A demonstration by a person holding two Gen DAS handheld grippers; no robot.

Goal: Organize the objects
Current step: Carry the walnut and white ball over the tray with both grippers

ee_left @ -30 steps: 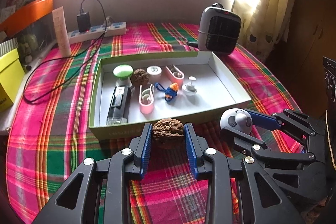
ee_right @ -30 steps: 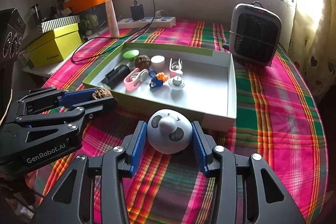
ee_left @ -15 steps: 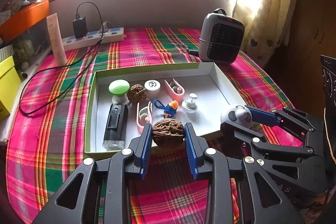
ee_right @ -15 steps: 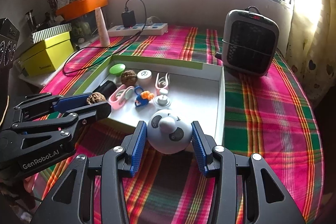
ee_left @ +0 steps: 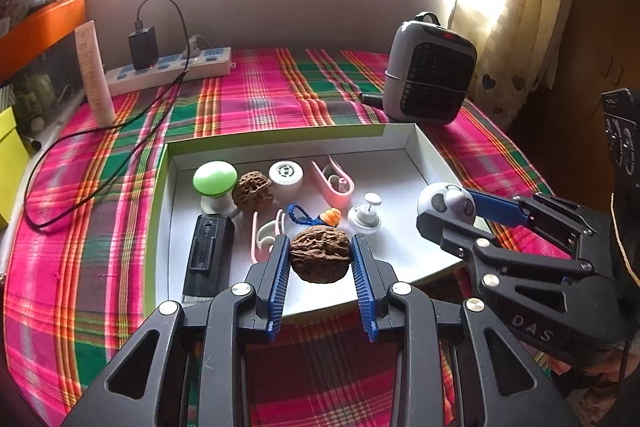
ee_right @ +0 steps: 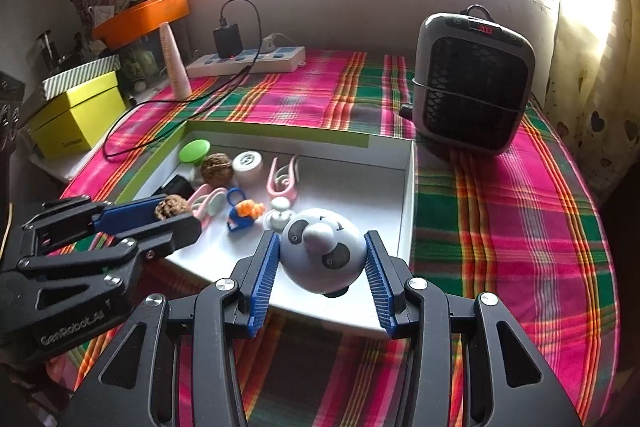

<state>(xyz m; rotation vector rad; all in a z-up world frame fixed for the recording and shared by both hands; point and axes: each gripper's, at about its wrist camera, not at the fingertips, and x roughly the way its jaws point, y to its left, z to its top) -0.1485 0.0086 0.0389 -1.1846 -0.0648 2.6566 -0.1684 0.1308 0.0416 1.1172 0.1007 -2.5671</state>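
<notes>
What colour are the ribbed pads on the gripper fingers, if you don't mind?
Blue pads on black fingers; the right wrist view shows them best.

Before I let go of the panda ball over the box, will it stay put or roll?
Probably rolls: the panda ball looks round and smooth, held in the right claw. The box floor looks flat, so its walls should stop it. It might bump the white knob close by.
</notes>
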